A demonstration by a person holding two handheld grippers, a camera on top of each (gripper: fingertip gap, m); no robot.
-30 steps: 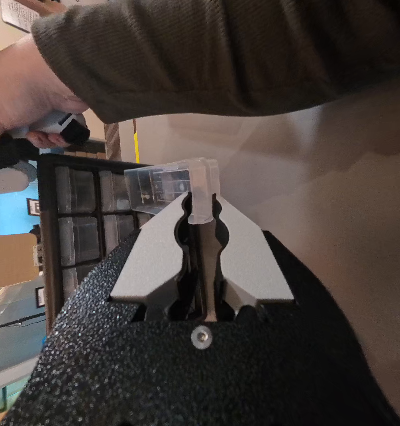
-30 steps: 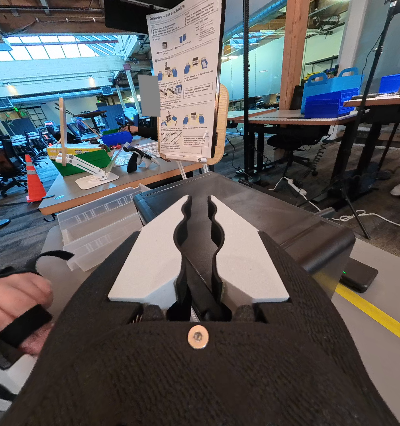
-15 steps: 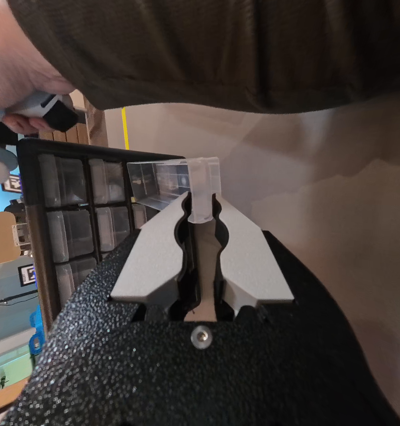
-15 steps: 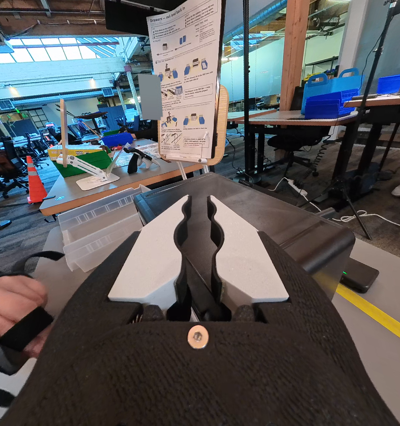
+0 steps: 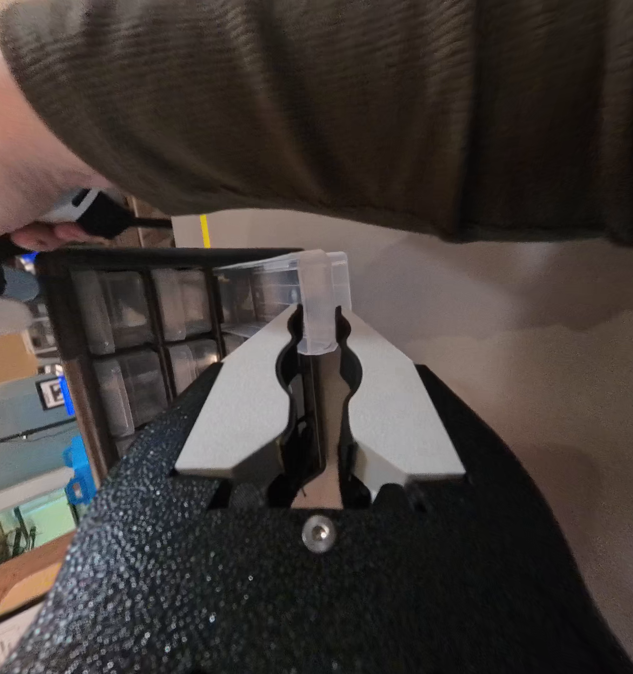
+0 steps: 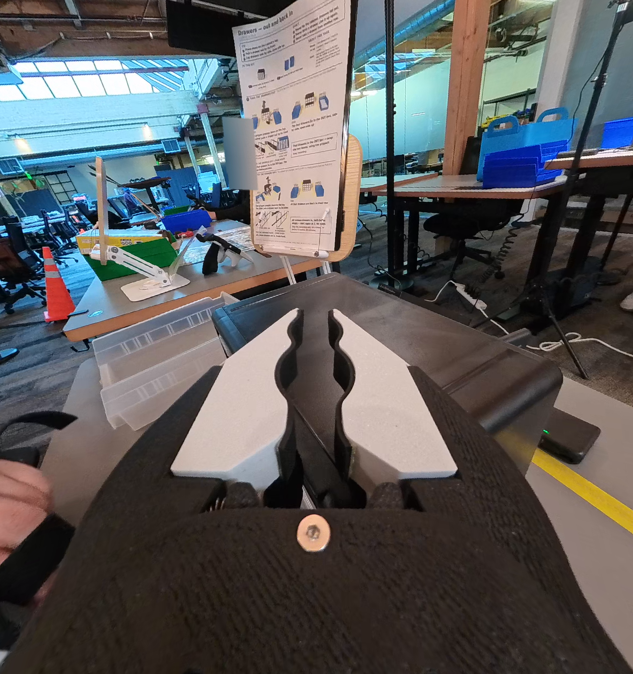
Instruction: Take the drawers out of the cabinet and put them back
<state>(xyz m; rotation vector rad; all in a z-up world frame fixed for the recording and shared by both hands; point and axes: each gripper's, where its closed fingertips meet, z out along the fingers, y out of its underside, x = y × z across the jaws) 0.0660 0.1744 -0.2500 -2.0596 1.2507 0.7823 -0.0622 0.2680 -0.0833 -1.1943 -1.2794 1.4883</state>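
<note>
Gripping the frosted pull tab of a clear plastic drawer (image 5: 293, 288), the left gripper (image 5: 318, 328) has its two white fingers closed narrowly on that tab, with the drawer body reaching away to the left toward the black cabinet (image 5: 67, 328). The left wrist view is turned sideways, so the cabinet's grid of small clear drawers stands on edge; the held drawer meets the cabinet's front at an outer corner slot, though whether it is partly inside the slot or just at its mouth cannot be told. A person's olive sleeve (image 5: 307, 109) crosses the top of this view, and a hand (image 5: 12, 164) beyond it holds the other tool near the cabinet's top. In the right wrist view the right gripper (image 6: 315, 321) holds nothing; its fingers stand a narrow gap apart and hover over the cabinet's dark, flat top (image 6: 399, 328), seemingly steadying it. Just beside the cabinet, on the grey table (image 6: 581, 547), lie two clear drawers (image 6: 154, 361), stacked loosely with their open sides up. Judging from this, the task is midway: at least two drawers are out and resting on the table, one is in hand at the cabinet, and many remain seated. Whether the held drawer is leaving or returning is not clear from these views alone.
</note>
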